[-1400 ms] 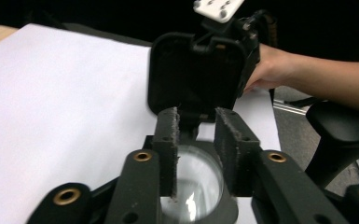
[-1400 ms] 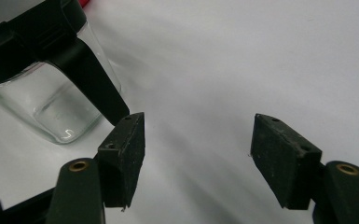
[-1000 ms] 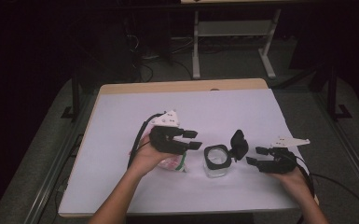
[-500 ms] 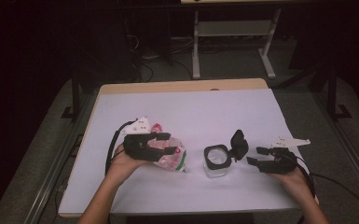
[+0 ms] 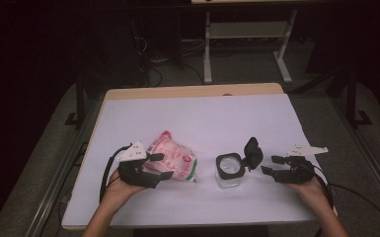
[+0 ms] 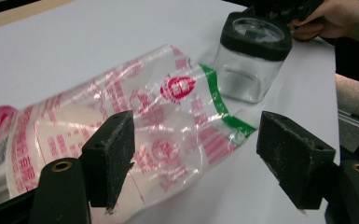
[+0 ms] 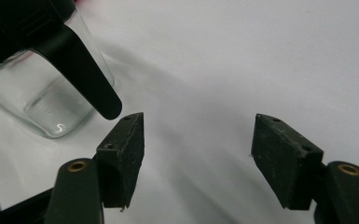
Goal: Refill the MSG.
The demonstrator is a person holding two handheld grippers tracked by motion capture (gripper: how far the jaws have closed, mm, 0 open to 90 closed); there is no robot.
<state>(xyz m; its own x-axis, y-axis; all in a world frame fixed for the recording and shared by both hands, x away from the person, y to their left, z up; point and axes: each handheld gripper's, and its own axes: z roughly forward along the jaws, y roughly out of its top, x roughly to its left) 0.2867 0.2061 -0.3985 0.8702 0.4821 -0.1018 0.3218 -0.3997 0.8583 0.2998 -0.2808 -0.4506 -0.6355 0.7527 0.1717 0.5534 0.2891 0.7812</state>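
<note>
**Left jaws spread over the bag, right jaws wide beside the jar**

Jaws first, from the high view: the left gripper has just been opening, and its jaws stand apart around the near edge of the plastic bag, which lies flat on the white bench. The right gripper rests on the bench with its jaws wide and nothing between them, just beside the hinged black lid of the glass jar. The jar stands upright between the two grippers, its lid flipped up toward the right one. The bag lies just left of the jar.

In the left gripper view, the two black jaws stand well apart. The clear bag, printed in red with a green band, lies on the bench between and beyond them; one pad is at the film, the other is clear of it. The jar sits past the bag's green end.

In the right gripper view, the jaws are open on bare bench. The jar stands at upper left, its lid hanging down just ahead of the left-hand jaw, apart from it.
</note>
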